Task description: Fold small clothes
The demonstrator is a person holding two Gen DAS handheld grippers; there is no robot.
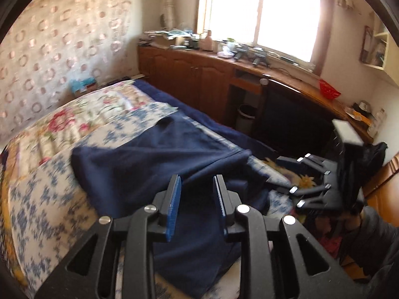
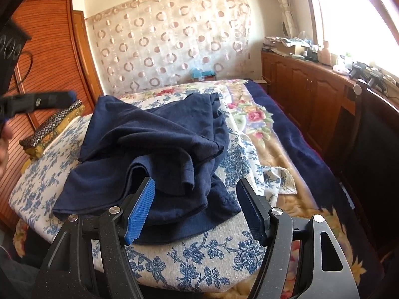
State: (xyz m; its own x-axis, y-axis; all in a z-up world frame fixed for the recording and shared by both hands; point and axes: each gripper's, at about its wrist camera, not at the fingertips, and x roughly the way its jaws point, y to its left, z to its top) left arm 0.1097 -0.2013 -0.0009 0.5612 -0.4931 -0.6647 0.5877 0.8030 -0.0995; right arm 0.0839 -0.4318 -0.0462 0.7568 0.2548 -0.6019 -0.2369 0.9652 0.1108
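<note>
step: just starting, nothing folded yet | blue shirt (image 2: 154, 149) lies bunched up on the flowery bed (image 2: 189, 261) | left gripper (image 1: 197, 204) fingers apart, holding nothing | right gripper (image 2: 197, 209) fingers wide apart | next: grab an edge and pull it flat

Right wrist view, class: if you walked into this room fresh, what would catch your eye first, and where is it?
The crumpled navy garment heaped on the blue-flowered white cloth across the bed dominates the near middle. The right gripper stands open at its near edge, blue pads on either side of the fabric. Behind, a circle-patterned curtain covers the far wall, and a bright window glares at upper right.
</note>
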